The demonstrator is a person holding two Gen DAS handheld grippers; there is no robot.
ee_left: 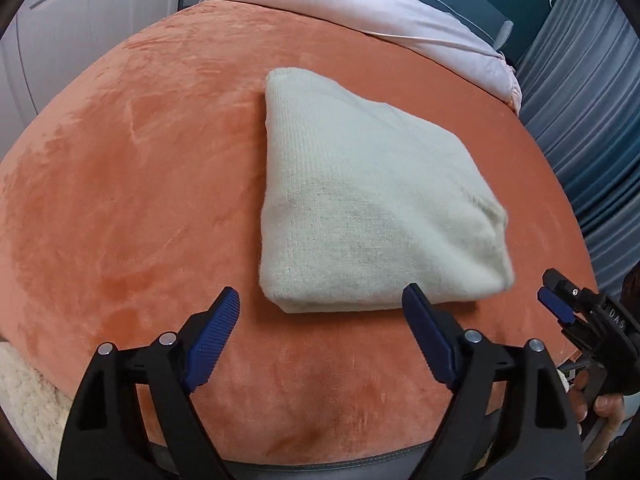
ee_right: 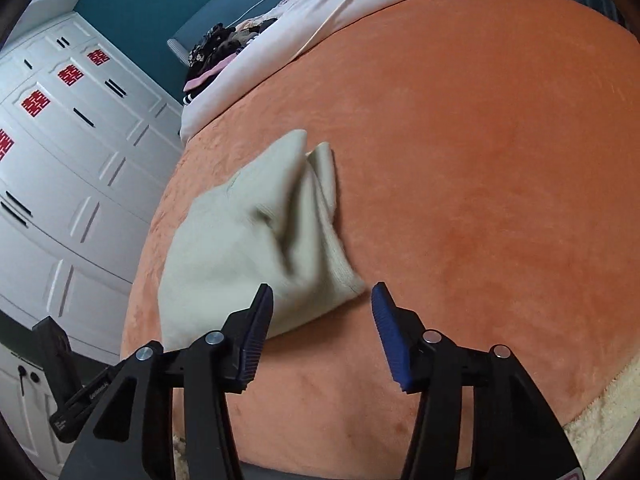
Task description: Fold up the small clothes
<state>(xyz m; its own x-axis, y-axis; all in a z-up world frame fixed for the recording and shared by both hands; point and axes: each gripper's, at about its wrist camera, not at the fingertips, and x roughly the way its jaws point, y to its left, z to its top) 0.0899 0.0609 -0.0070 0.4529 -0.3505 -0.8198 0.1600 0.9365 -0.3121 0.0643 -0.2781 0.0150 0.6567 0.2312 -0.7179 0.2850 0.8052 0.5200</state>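
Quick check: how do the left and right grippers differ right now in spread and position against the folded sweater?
The left gripper is spread wider than the right gripper. The left gripper faces the sweater's near folded edge squarely; the right gripper sits at its right corner, one finger overlapping the fabric in view. Both are open, holding nothing, low over the orange blanket.

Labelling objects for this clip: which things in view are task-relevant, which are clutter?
In play:
folded cream knit garment
left gripper, open
right gripper, open
orange plush bedspread

Lying about:
pale pink duvet
dark clothes pile
white wardrobe
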